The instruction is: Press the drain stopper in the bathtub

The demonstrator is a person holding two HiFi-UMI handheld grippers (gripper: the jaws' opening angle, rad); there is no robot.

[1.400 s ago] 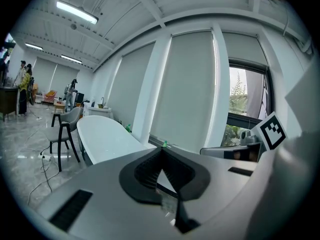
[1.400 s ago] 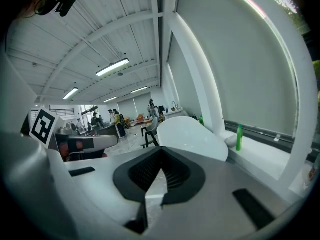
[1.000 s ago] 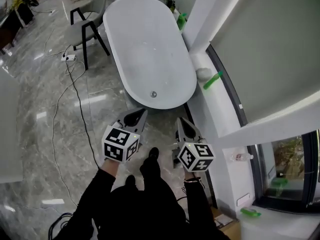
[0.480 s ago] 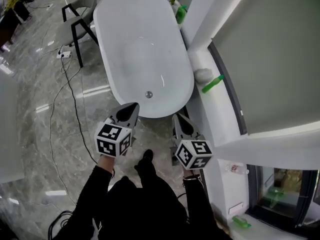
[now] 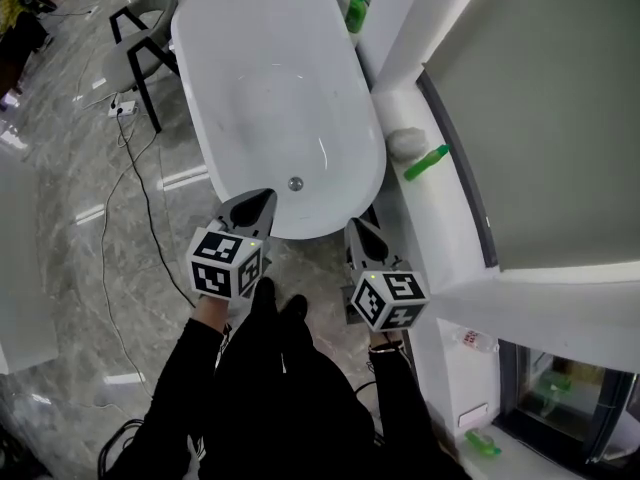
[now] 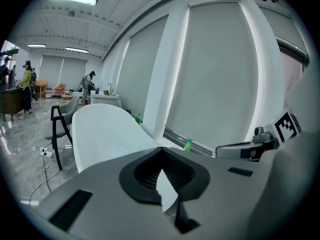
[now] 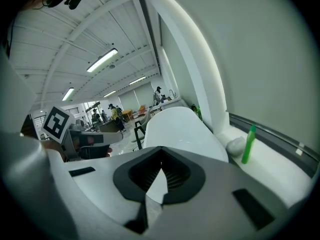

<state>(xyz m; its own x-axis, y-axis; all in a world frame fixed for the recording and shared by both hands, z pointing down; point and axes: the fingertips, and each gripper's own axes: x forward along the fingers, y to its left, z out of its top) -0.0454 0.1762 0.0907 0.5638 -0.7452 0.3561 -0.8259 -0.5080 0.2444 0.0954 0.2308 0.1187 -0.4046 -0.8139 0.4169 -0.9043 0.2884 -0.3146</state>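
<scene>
Stopper (image 5: 295,183): small metal disc in the tub (image 5: 250,78) floor; probably stiff, smooth, sprung. Push its centre with closed tips.
Left gripper (image 5: 262,201): jaws together, empty.
Right gripper (image 5: 357,229): jaws together, empty.

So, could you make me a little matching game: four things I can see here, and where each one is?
Things:
1. drain stopper
2. green bottle
3. chair
4. left claw

Places:
A. on the white ledge, right of the tub
B. on the floor, left of the tub
C. in the tub's bottom, near end
D. held in the air by the tub's near end

Pairs: 1-C, 2-A, 3-B, 4-D
</scene>
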